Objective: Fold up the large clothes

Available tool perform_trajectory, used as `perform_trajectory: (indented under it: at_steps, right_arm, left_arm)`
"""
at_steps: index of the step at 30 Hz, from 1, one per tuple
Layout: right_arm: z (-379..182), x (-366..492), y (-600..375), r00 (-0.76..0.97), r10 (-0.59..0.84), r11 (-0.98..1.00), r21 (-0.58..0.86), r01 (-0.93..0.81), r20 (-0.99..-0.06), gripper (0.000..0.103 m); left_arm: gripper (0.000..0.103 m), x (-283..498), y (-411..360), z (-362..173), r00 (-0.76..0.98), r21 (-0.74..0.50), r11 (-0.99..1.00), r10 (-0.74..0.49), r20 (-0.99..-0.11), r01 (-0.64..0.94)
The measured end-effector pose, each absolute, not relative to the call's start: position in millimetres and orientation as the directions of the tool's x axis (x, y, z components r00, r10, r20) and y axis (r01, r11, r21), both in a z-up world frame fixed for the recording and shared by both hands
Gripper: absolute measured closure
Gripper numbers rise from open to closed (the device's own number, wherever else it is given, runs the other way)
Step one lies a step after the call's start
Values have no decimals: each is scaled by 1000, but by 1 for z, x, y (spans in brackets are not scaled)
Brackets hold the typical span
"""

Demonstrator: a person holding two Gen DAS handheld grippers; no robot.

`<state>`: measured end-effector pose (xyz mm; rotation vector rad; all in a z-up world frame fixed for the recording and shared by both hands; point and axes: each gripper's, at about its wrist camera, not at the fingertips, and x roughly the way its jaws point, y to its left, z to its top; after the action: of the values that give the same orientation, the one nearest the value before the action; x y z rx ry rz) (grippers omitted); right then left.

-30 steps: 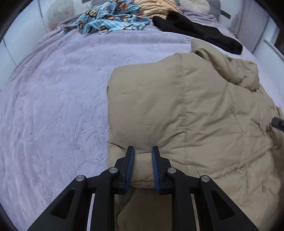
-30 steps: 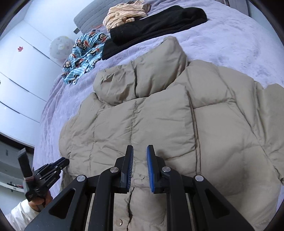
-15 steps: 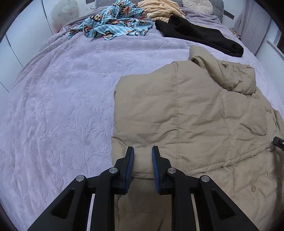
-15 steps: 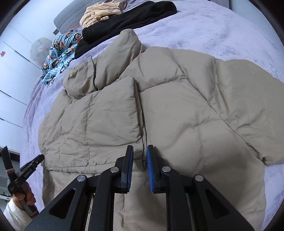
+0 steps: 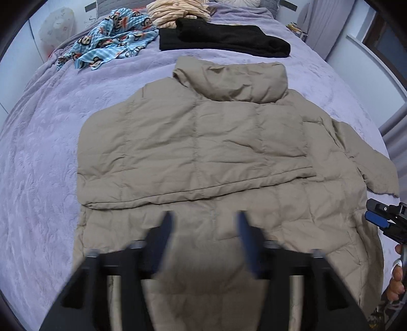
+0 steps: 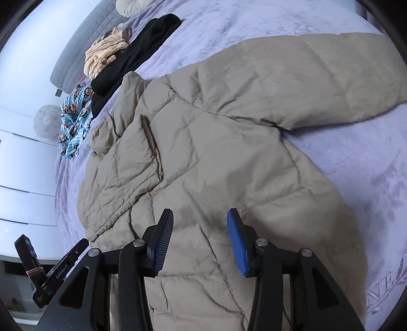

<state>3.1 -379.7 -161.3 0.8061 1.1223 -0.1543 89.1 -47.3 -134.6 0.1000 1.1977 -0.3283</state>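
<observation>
The beige quilted puffer jacket [image 5: 203,142] lay face down across the middle of the bed, hood toward the head end. One sleeve or side panel was folded in over the back, its hem running straight across; the other sleeve [image 6: 305,76] was spread out toward the bed's side edge. Judged progress: first fold done, second sleeve and the lengthwise folds left. The left gripper [image 5: 203,229] was blurred, jaws wide apart, holding nothing, above the lower hem. The right gripper [image 6: 199,229] was likewise spread wide and empty over the lower body. Beyond, on the lavender plush bedspread [image 5: 45,152] near the head end: a black garment [image 5: 223,38], a blue monkey-print cloth [image 5: 112,43], and a cream striped garment [image 5: 175,12].
</observation>
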Motion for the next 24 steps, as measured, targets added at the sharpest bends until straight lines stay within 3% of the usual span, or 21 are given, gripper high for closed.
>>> perform_trajectory:
  at_steps: [1,5,11,12,16,24]
  right_arm:
    - [-160,-4,-386,459,269,706,498,504,-847,47]
    - [-157,-24,-409,470,247,686,495,532,-847,45]
    - [-156,-53,-457,512,215,624,520,583,-831,29]
    - [-156,-58,-466,525,209,611,529,589,-825,20]
    - [-158,-77,-504,588,180,539,579,611,-789,0]
    - [-174,-94,-571,620,205,419,640,644,-758,0]
  left_arm:
    - [1,85,-52,-130,356,-88,952,-194,-914,292]
    - [1,79,-79,-127,368,-49,947,-171,-914,318]
    - [1,82,-114,-140,289,-98,935,-203,-936,341]
    - [1,80,-121,-141,277,-108,929,-214,-937,354]
    - [1,73,-149,-143,279,-110,916,-230,-932,386]
    - [1,69,-197,-146,262,-131,899,-257,-930,418]
